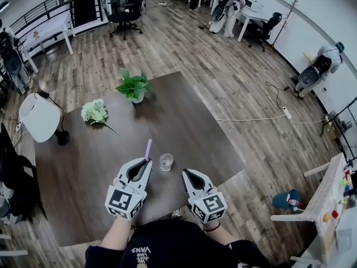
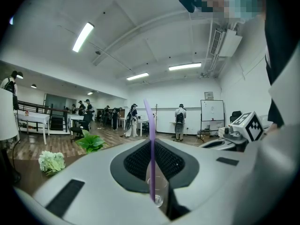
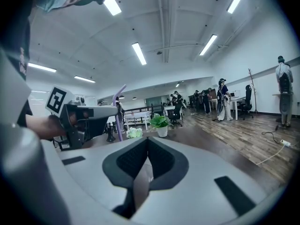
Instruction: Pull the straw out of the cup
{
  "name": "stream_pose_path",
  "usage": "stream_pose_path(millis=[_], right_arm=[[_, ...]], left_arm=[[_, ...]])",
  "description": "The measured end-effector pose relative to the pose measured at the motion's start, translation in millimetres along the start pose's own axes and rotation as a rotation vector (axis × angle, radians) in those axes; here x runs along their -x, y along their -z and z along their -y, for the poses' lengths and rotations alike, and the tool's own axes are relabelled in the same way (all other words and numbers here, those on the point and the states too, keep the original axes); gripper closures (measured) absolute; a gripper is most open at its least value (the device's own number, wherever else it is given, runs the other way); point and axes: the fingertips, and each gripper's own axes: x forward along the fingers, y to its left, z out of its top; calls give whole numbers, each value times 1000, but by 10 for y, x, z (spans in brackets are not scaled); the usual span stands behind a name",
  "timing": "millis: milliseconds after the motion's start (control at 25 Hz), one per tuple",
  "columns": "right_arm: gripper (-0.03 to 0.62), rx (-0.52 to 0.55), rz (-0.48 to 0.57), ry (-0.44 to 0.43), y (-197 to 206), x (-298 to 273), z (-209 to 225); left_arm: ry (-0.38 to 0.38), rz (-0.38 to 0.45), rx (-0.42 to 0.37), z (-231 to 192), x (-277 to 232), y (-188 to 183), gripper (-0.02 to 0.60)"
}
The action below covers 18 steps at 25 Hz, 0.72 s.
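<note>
Most is done: my left tongs (image 1: 147, 161) clench the purple straw (image 1: 148, 148), seemingly clear of the cup (image 1: 166, 161) on the desk (image 1: 184, 121); right tongs (image 1: 187, 173) clenched, empty.

Dark brown bench (image 1: 184, 121), bare top, standing on wood-plank floor (image 1: 223, 60). Far side: small potted green plant (image 1: 134, 86), upright. Left of it, near but apart: bunch of white flowers (image 1: 95, 111) lying flat, stem pointing toward bench centre. Near side: clear glass cup (image 1: 166, 161), upright, well apart from both.
</note>
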Motion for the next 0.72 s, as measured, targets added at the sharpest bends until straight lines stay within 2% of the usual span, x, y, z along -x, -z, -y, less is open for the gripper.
stream_pose_path(millis=[520, 720], right_arm=[[577, 5, 3, 5, -52, -7, 6], [577, 5, -2, 8, -34, -18, -2]], left_arm=[[-20, -74, 59, 44, 110, 411, 551], [-30, -85, 29, 72, 137, 498, 551]])
